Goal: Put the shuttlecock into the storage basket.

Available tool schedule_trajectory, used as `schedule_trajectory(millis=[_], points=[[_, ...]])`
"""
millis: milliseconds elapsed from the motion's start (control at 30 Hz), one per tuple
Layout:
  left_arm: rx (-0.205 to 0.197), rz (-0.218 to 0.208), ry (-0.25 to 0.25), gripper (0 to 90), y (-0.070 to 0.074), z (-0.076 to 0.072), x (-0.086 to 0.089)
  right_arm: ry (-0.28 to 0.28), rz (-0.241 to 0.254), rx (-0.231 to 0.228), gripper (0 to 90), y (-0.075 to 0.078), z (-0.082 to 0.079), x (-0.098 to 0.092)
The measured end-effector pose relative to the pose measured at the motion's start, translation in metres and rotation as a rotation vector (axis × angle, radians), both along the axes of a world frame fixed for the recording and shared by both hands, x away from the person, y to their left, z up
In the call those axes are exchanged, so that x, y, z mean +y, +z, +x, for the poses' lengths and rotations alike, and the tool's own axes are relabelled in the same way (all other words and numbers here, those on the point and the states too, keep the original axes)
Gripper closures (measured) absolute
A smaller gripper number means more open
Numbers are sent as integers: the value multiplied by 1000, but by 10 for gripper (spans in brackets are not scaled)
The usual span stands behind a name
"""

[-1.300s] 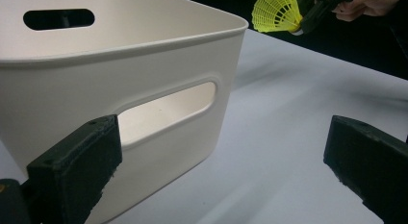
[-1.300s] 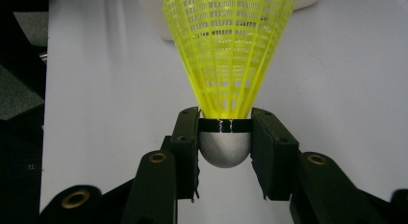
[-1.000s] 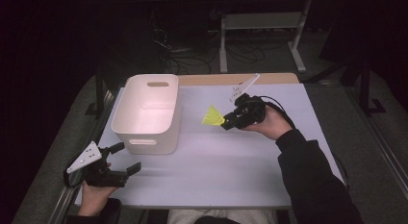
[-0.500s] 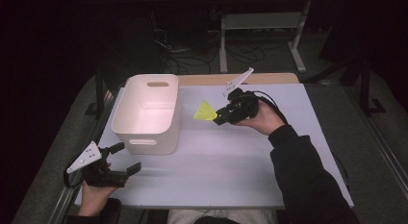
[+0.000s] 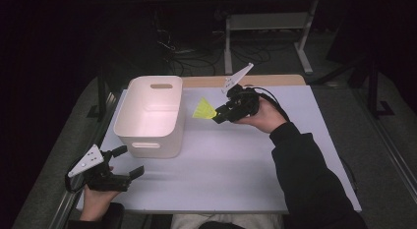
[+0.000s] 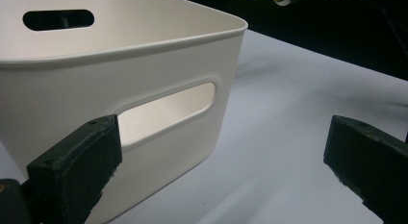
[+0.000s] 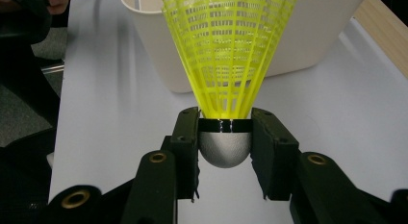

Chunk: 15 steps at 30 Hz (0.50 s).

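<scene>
Right hand-held gripper (image 7: pixel 225 137) clamped on shuttlecock (image 7: pixel 229 51) beside bin (image 5: pixel 150 116); left hand-held gripper (image 5: pixel 129 161) open, over worktop (image 5: pixel 236 175)

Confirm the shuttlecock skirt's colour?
Neon yellow skirt on a grey cork; clearest in the right gripper view.

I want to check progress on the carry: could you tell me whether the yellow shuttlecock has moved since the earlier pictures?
Yes. Clamped in the right gripper, the yellow shuttlecock has shifted left in the high view, closing in on the white bin's right rim.
</scene>
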State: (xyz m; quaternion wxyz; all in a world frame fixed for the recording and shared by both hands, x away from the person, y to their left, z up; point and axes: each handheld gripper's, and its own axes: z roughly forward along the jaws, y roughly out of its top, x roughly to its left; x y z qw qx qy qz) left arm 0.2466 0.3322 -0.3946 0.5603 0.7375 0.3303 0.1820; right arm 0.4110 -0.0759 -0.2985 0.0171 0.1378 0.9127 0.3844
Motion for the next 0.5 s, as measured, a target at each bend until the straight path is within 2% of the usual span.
schedule_trajectory(millis=[500], points=[[1, 0, -1, 0, 0, 0, 0, 13, -9, -20, 632, 16, 6, 14]])
